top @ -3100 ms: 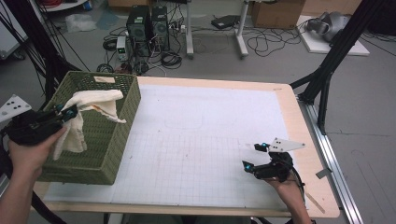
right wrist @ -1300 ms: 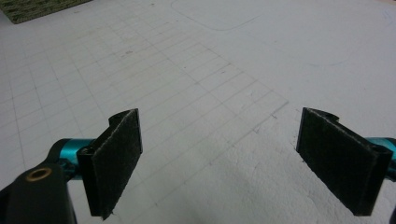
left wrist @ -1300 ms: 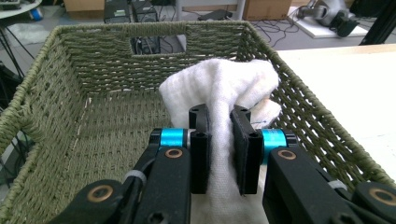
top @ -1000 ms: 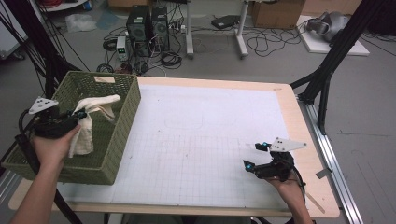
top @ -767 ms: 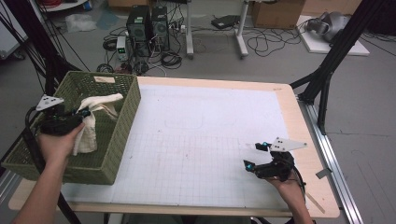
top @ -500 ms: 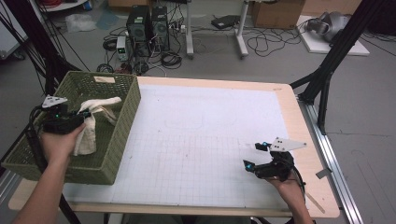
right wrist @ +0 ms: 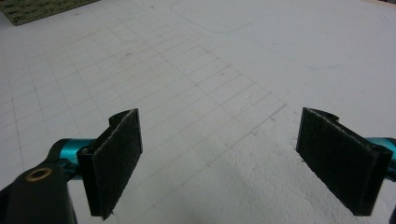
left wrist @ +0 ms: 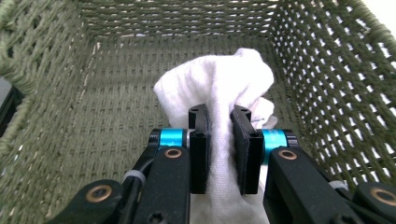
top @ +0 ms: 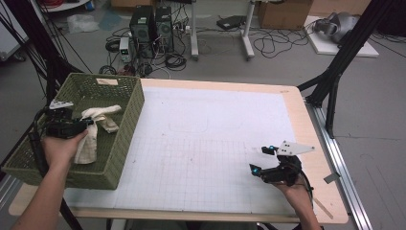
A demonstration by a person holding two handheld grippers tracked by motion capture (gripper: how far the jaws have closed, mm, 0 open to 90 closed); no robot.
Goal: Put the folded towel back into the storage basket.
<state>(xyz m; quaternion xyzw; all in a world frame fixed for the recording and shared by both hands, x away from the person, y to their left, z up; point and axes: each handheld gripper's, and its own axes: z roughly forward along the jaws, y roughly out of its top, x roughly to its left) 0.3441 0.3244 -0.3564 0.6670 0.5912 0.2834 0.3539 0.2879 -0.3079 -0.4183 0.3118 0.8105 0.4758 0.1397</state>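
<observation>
No readable text, brand, number or sign anywhere; a pale tag [top: 107, 82] on the far rim of the green woven basket [top: 125, 139] is too small and blurred to read; the white table mat [top: 215, 143] bears only grid lines

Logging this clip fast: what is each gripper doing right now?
Left gripper: shut on the white cloth, inside the green basket.
Right gripper: open, nothing between its jaws, above the white mat.
</observation>
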